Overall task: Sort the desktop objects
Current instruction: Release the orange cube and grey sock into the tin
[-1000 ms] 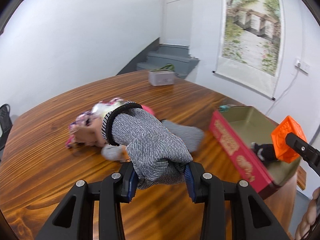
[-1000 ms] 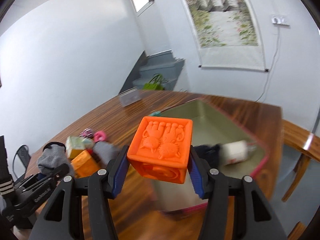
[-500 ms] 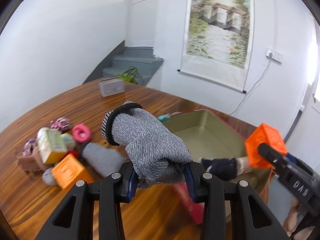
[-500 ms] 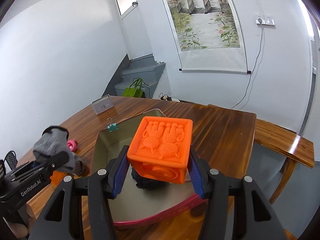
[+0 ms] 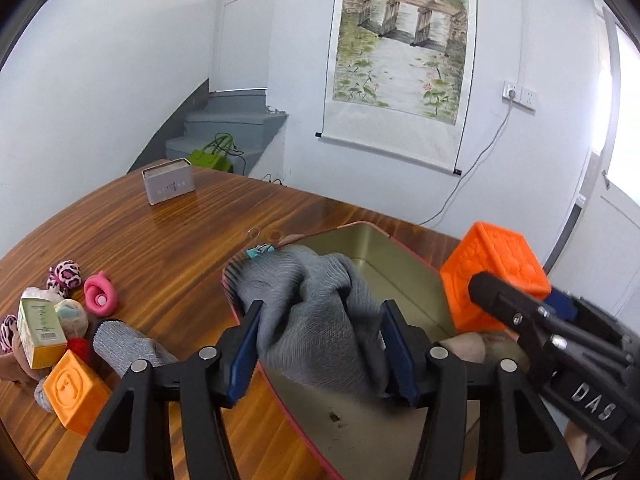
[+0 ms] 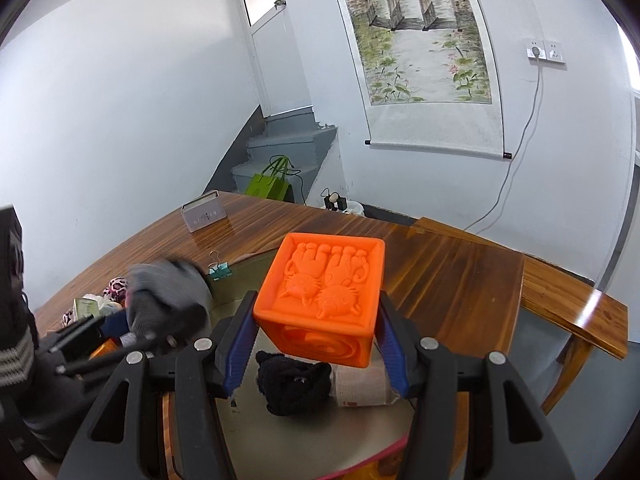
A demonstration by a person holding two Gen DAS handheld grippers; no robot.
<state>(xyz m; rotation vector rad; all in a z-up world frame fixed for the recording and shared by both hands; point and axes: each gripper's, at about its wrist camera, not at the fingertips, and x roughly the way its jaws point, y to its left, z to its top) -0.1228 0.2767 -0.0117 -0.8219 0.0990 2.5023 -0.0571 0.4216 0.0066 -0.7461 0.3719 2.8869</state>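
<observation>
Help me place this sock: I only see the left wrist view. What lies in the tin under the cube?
Observer: A black fuzzy item lies on the tin floor, just below the cube.
Operator: Anything beside it?
Observer: A pale roll lies against its right side.
Operator: Is the cube held squarely?
Observer: Both pads of the right gripper press its opposite sides, and the face with two cats points up.
</observation>
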